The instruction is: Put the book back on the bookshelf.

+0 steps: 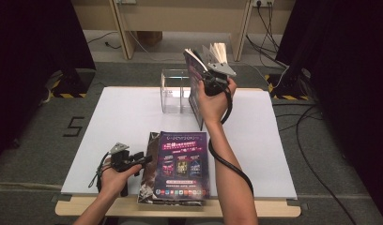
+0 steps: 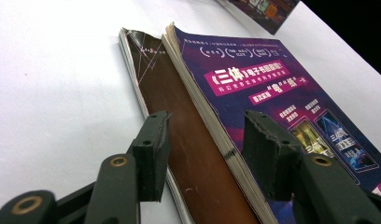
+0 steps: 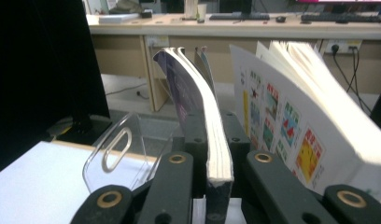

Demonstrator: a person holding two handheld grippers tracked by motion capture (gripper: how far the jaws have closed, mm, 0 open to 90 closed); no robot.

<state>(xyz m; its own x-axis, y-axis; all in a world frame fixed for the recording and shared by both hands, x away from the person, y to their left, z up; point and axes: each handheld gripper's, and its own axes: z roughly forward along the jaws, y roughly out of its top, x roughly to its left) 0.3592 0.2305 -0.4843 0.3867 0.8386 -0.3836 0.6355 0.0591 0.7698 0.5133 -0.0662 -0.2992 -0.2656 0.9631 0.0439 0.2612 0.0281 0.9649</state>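
The right gripper [image 1: 209, 70] is raised above the far side of the white table [image 1: 124, 117], its jaws clamped on a magazine [image 1: 195, 89] that stands on edge with its bottom corner near the tabletop. In the right gripper view the two black jaws press on a thick block of that magazine's pages [image 3: 212, 135] from both sides, while the rest of the pages [image 3: 291, 121] fan loose to the right, showing colourful printed panels. Just beside the held magazine, on its left in the high view, stands a clear acrylic holder [image 1: 174, 91] with compartments; the right gripper view shows one of its transparent walls with an oval slot [image 3: 116, 149] low at the left. The left gripper [image 1: 133, 160] rests low at the near left of the table, its jaws spread apart and gripping nothing. Its tips point at a stack of two magazines lying flat near the table's front edge: a purple-covered magazine [image 1: 182, 161] on top and a dark brown one [image 1: 149, 164] beneath, sticking out on the left. In the left gripper view one jaw sits over the bare tabletop beside the brown cover [image 2: 188, 154] and the other over the purple cover [image 2: 272, 93]; whether either touches cannot be told.
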